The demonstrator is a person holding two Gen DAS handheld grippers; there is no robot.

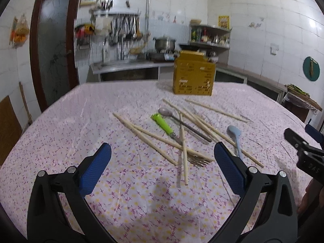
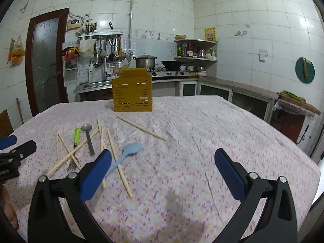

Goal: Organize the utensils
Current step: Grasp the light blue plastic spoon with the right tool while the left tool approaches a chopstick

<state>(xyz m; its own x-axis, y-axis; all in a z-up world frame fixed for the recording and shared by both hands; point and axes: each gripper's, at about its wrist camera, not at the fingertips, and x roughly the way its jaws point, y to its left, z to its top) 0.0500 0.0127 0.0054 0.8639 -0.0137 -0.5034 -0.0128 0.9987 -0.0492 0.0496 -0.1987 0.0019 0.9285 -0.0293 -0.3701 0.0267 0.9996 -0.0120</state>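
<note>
Both claws, left claw (image 1: 162, 154) and right claw (image 2: 163, 160), stand wide open and empty above your table (image 2: 202, 131). Scattered chopsticks (image 1: 202, 121), fork (image 1: 164, 124) and spoons lie at 12 o'clock of the left claw, yellow holder (image 2: 132, 93) beyond.

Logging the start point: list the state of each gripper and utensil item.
Left gripper: open, empty.
Right gripper: open, empty.
Yellow holder: upright.
Chopsticks: scattered, crossing.
Fork: flat under chopsticks.
Blue spoon: flat.
Metal spoon: flat.

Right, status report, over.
Left gripper and right gripper open, empty. Chopsticks, fork, spoons loose on tablecloth. Yellow holder upright beyond. Nothing blocking.
</note>
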